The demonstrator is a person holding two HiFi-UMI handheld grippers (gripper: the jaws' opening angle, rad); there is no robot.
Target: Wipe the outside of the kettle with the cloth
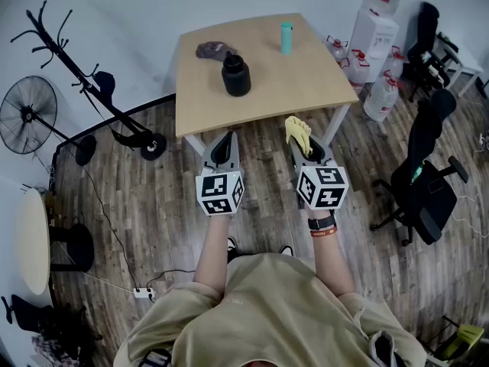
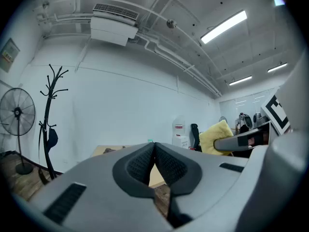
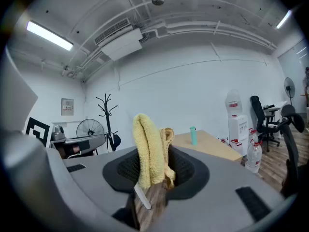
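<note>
A black kettle (image 1: 236,76) stands on the light wooden table (image 1: 306,82), toward its left half. My right gripper (image 1: 307,149) is shut on a yellow cloth (image 1: 298,133), held in the air just short of the table's front edge; the cloth (image 3: 150,151) sticks up between the jaws in the right gripper view. My left gripper (image 1: 221,151) is shut with nothing in it, also in front of the table edge; in the left gripper view its pads (image 2: 154,164) meet. Both grippers are well short of the kettle.
A crumpled brown cloth (image 1: 213,50) lies behind the kettle and a teal bottle (image 1: 286,37) stands at the table's far side. Water jugs (image 1: 380,96) and black office chairs (image 1: 425,178) stand to the right. A coat stand (image 1: 84,82) and a fan (image 1: 28,115) are to the left.
</note>
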